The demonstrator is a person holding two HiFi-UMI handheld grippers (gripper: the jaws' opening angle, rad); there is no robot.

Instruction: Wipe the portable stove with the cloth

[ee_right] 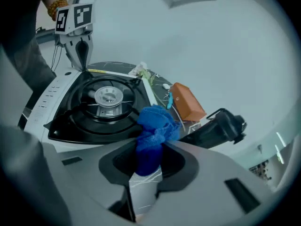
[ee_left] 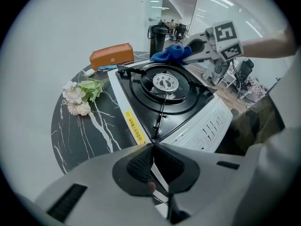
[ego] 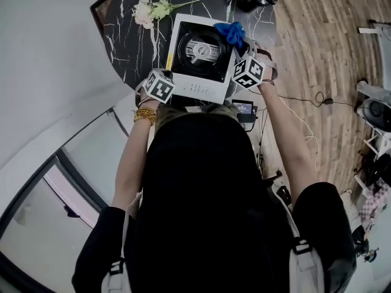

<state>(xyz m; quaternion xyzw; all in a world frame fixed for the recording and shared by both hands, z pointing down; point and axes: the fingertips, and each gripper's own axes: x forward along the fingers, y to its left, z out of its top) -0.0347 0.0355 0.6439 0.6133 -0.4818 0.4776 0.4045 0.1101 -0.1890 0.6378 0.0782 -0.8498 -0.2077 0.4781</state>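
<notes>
just one stove [ego: 201,90], one cloth [ego: 232,33]

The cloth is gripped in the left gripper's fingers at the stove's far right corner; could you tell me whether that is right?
Not quite. The right gripper view shows the blue cloth gripped in the right gripper's fingers, not the left's. It is indeed at the stove's far right corner. The left gripper is shut with nothing between its fingers.
</notes>
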